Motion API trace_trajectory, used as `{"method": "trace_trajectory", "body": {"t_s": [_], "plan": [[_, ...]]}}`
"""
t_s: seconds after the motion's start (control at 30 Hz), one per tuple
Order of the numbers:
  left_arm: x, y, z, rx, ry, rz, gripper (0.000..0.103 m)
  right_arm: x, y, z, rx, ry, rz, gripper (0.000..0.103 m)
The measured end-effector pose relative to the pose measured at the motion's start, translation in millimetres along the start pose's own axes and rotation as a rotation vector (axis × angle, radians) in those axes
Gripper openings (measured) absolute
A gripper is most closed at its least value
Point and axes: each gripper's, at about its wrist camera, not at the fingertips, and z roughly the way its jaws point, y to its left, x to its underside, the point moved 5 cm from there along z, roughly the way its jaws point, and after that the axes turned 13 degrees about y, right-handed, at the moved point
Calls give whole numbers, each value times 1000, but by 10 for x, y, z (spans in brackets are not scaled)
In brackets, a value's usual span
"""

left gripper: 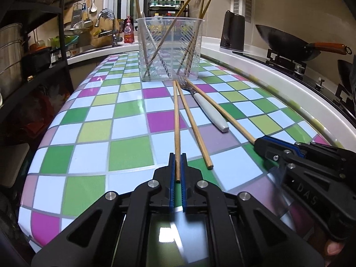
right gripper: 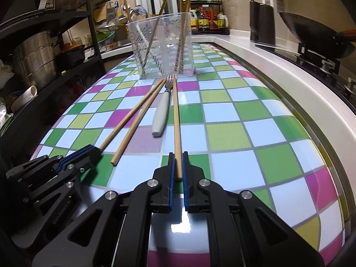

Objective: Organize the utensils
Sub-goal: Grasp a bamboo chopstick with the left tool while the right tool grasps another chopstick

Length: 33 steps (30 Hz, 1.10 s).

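Observation:
On the checked table (left gripper: pixel 95 115) three wooden chopsticks and a white-handled fork (left gripper: pixel 211 113) fan out from the foot of a clear plastic cup (left gripper: pixel 170 51). Several chopsticks stand in the cup. My left gripper (left gripper: pixel 177 155) is shut on the near end of the left chopstick (left gripper: pixel 176 122). My right gripper (right gripper: pixel 177 154) is shut on the near end of the right chopstick (right gripper: pixel 176 122). The middle chopstick (left gripper: pixel 194 124) lies loose between them, beside the fork (right gripper: pixel 161 113). Each gripper shows in the other's view: the right gripper (left gripper: pixel 258 142), the left gripper (right gripper: pixel 96 150).
A raised white counter edge (left gripper: pixel 267 66) borders the table on the right, with a dark kettle (left gripper: pixel 232 32) and a wok (left gripper: pixel 287 42) on a stove beyond it. A black shelf (left gripper: pixel 33 44) with pots stands at the left. A sink tap (left gripper: pixel 111 24) is behind the cup.

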Motion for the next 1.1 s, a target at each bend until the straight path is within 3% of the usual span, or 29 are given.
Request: {"method": "trace_trajectory", "body": {"t_s": [0.33,1.1], "plan": [[136,147,-109,-49,-27,-52,5,126,-121,-126,101,-79,75,6],[164,134,-96,-77,-98,-43,6,82,-117,-27,101,-69,42,8]]}}
